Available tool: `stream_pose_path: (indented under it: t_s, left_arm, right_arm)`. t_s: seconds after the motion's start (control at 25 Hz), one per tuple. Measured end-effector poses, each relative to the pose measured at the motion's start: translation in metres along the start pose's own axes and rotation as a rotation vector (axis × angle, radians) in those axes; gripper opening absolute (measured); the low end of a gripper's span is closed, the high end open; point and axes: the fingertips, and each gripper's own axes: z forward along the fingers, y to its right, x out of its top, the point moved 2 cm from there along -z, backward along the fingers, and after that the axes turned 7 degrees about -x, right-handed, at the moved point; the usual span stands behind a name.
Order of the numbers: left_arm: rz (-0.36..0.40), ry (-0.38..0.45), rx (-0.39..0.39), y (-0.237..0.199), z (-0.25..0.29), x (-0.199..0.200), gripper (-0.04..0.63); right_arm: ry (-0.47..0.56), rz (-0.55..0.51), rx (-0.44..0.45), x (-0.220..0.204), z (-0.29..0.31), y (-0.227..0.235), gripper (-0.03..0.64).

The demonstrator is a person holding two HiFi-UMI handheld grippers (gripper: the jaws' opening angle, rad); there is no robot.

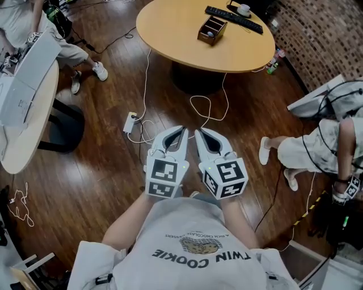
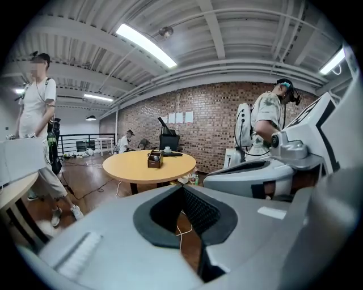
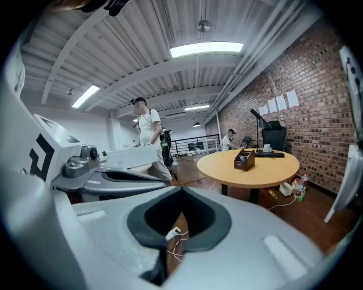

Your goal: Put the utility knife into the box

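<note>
A small brown wooden box [image 1: 211, 29] with compartments stands on the round wooden table [image 1: 170, 34] at the far side of the room; it also shows in the left gripper view as the box [image 2: 155, 159] and in the right gripper view as the box [image 3: 244, 160]. I cannot make out a utility knife anywhere. My left gripper [image 1: 183, 129] and right gripper [image 1: 199, 131] are held side by side over the wooden floor, well short of the table. Both are shut with nothing between their jaws, as the left gripper [image 2: 182, 188] and right gripper [image 3: 181, 189] show close up.
A black keyboard [image 1: 232, 18] and a white cup [image 1: 244, 9] lie beyond the box. A power strip [image 1: 130, 122] with white cables lies on the floor between me and the table. People sit at left [image 1: 74, 54] and right [image 1: 317, 147]. A white table [image 1: 22, 119] stands at left.
</note>
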Motion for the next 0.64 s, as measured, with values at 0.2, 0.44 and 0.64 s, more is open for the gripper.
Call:
stream_pose_path:
  t_s: [0.2, 0.44, 0.64]
  left_arm:
    - [-0.013, -0.004, 0.022, 0.038, -0.011, -0.010, 0.008]
    - [-0.013, -0.005, 0.049, 0.087, -0.030, -0.020, 0.008]
    - [-0.009, -0.016, 0.053, 0.127, -0.045, -0.032, 0.008]
  right_arm:
    - [-0.010, 0.006, 0.008, -0.019, -0.034, 0.003, 0.002]
    - [-0.008, 0.009, 0.014, -0.036, -0.084, 0.005, 0.002]
    - [-0.013, 0.007, 0.019, -0.054, -0.122, 0.006, 0.002]
